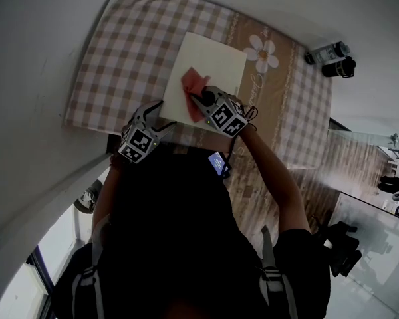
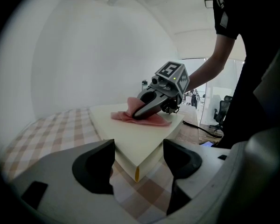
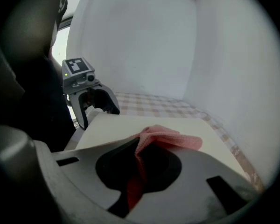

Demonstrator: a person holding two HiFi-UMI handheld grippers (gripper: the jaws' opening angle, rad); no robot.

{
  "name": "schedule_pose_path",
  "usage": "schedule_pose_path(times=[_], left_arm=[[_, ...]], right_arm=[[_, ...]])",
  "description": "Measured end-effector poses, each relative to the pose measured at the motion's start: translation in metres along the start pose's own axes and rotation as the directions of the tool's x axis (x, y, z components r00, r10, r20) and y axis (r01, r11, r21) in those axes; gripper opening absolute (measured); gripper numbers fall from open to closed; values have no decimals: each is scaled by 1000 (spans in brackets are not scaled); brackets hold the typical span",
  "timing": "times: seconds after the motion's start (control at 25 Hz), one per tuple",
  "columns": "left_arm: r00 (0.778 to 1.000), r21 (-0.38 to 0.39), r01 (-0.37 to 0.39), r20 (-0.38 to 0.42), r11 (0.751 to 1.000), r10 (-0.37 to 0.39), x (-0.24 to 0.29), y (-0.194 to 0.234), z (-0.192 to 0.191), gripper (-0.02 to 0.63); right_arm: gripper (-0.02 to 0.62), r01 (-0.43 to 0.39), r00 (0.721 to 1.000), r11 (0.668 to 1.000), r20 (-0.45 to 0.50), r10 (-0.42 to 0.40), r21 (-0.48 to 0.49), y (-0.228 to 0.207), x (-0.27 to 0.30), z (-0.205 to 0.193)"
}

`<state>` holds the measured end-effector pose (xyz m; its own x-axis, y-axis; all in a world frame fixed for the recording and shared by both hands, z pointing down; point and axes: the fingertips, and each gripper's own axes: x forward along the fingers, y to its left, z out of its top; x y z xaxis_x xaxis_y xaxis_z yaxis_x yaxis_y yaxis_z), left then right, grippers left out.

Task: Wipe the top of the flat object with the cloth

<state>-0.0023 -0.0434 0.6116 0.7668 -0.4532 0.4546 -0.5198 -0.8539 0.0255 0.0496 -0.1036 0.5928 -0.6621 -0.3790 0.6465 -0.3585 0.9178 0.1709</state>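
Observation:
A cream flat board [image 1: 209, 62] lies on the checked tablecloth [image 1: 120, 58]. On the board's near part rests a pink cloth [image 1: 193, 84], and my right gripper [image 1: 201, 101] is shut on it and presses it against the board top. In the right gripper view the cloth [image 3: 170, 136] runs back between the jaws. My left gripper [image 1: 157, 117] stands open at the board's near left corner. In the left gripper view that corner of the board [image 2: 130, 139] lies between the two spread jaws, and the right gripper [image 2: 144, 110] sits on the cloth [image 2: 151, 120] farther along.
Two dark cans [image 1: 331, 58] stand at the table's far right corner. A flower print [image 1: 263, 53] marks the tablecloth beside the board. A phone [image 1: 217, 163] hangs at my chest. White walls close the table's far and left sides.

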Motion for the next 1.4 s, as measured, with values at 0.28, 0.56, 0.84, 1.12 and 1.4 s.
schedule_pose_path(times=[0.28,0.56,0.84,1.12,1.4], left_arm=[[1000,0,0,-5,1000,0,-1,0,0,342],[1000,-5,0,0,1000,0,0,0,0,342],[1000,-6,3,1,1000,-3,1,0,0,344],[1000,-2,13,9,1000,-13,1,1,1,345],[999,-10,31,26,999,-31,-1,1,6,347]], right_arm=[[11,-41,999,999,6,41,-34,28,-4,5],[11,-71,997,995,9,71,-66,47,-8,6],[11,-115,993,989,23,118,-95,67,-14,7],[11,-174,983,976,27,179,-133,79,-19,7],[11,-317,944,947,80,320,-53,85,-27,10]])
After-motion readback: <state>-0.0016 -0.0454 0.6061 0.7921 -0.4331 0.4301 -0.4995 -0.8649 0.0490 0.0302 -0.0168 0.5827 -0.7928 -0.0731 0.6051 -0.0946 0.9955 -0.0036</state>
